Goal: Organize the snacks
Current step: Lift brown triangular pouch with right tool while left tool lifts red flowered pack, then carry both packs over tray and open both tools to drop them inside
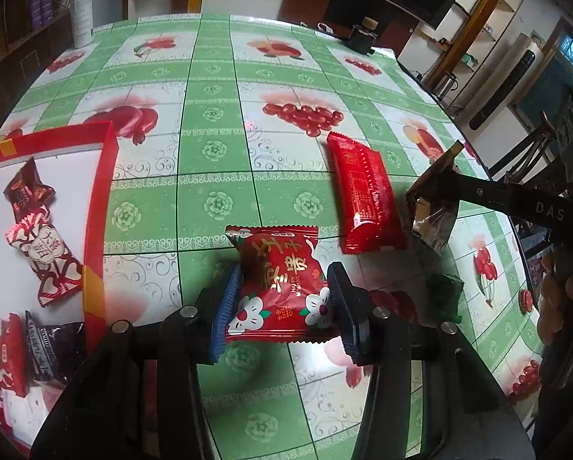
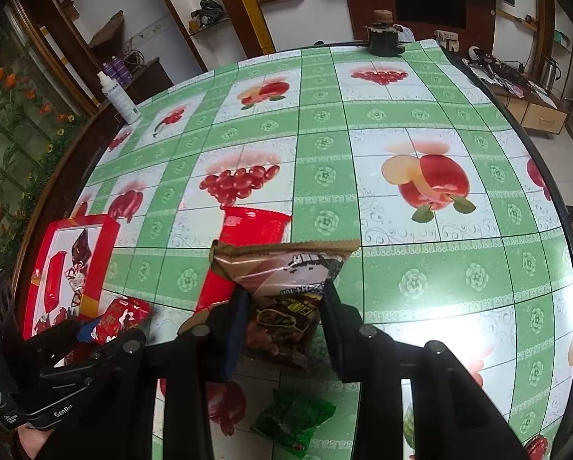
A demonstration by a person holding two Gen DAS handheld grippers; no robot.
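Observation:
My left gripper [image 1: 284,299] is shut on a red flowered snack packet [image 1: 279,287], held just above the tablecloth; the same packet [image 2: 123,316] shows at the lower left of the right wrist view. My right gripper [image 2: 284,318] is shut on a brown snack bag [image 2: 282,295], lifted off the table; in the left wrist view that brown bag [image 1: 434,207] hangs at the right. A long red packet [image 1: 365,191] lies flat on the table between both grippers. A small green packet [image 2: 292,419] lies below the right gripper. A red-rimmed box [image 1: 102,199] at the left holds several wrapped snacks.
A white spray bottle [image 1: 81,7] stands at the table's far left corner. A dark jar [image 2: 382,38] sits at the far edge. The table edge [image 2: 555,199] curves down the right. A chair [image 1: 547,142] stands beyond the right side.

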